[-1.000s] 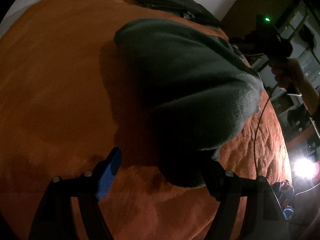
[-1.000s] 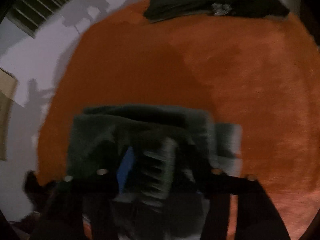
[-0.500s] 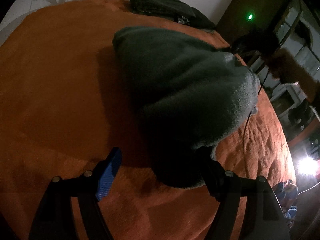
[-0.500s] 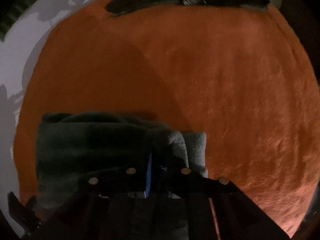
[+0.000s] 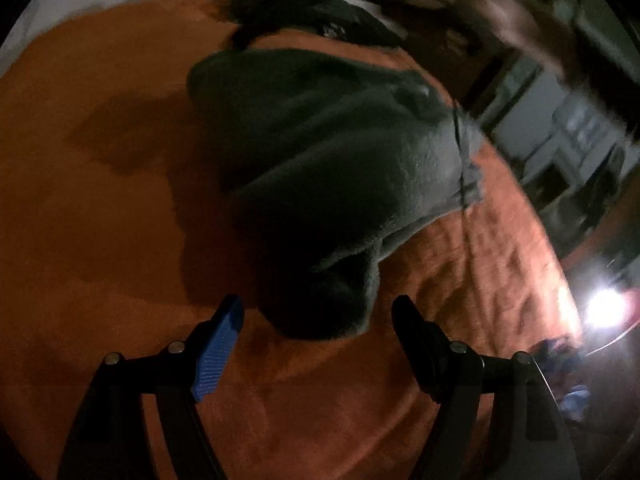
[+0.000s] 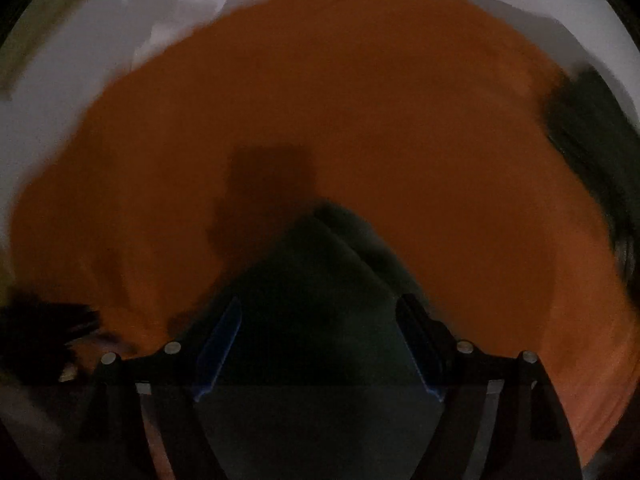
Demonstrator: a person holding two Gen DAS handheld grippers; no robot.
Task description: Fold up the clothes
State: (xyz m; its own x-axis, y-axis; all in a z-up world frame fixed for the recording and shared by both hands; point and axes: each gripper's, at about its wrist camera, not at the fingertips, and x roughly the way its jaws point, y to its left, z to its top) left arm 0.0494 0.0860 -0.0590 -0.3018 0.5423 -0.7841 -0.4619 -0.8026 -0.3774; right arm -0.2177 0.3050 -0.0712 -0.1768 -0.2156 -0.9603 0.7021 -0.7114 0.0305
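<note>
The orange bedspread (image 5: 100, 200) serves as the folding surface. On it the dark green fleece garment (image 5: 340, 168) lies doubled into a thick, compact bundle, a 2nd dark garment (image 5: 320, 16) beyond it. The left gripper (image 5: 318, 312) is released, its jaws spread just short of the bundle's near corner. The right gripper (image 6: 318, 312) is released too, with the fleece showing between its jaws.

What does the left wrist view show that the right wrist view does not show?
Only the left wrist view shows the room with shelves, a bright lamp and the whole grey garment, folded. Only the right wrist view shows the open right gripper over a garment corner. Both show the orange blanket and a dark pile far away. The left gripper is open.
</note>
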